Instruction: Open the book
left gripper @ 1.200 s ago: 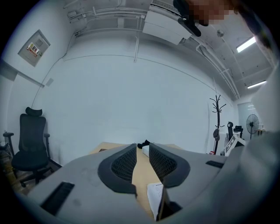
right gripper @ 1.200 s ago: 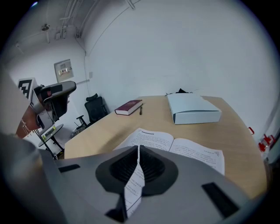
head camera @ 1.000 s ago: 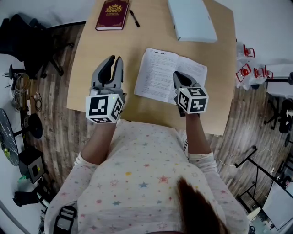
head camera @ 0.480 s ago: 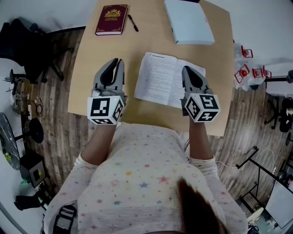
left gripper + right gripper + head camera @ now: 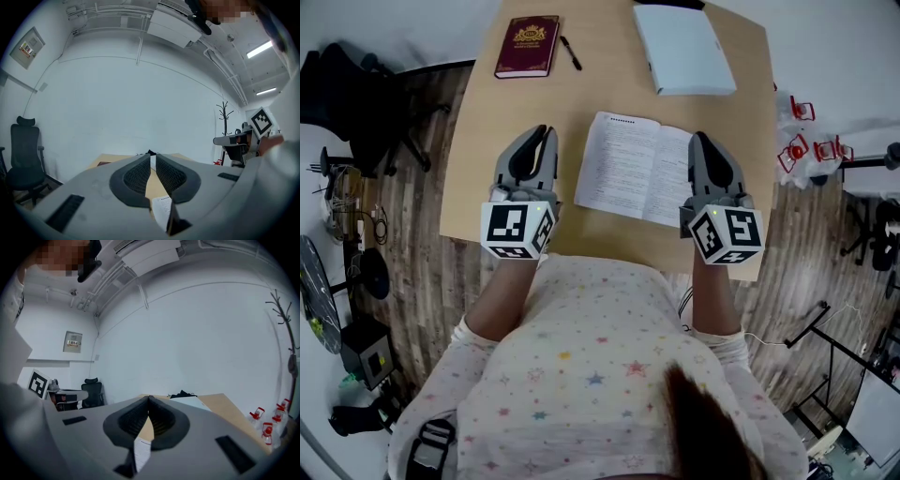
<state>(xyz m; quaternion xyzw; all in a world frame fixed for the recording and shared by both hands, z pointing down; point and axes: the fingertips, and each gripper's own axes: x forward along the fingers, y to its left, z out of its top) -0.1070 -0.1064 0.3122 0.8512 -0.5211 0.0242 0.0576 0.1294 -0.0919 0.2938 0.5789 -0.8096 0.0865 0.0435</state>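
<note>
The right tongs (image 5: 707, 141) have risen off the right page of the open book (image 5: 628, 165).
Both pairs are pressed together, empty; the left tongs (image 5: 542, 133) hover beside the book, which lies pages-up on the worktop (image 5: 591, 89).

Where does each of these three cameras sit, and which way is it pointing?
Head view: on the person's head, looking steeply down at the table and open book; shows torso, forearms, left gripper, right gripper.
Left gripper view: rides the left gripper, looks along its shut jaws toward a white wall.
Right gripper view: likewise on the right gripper.
Shared: all three show the open book.
</note>
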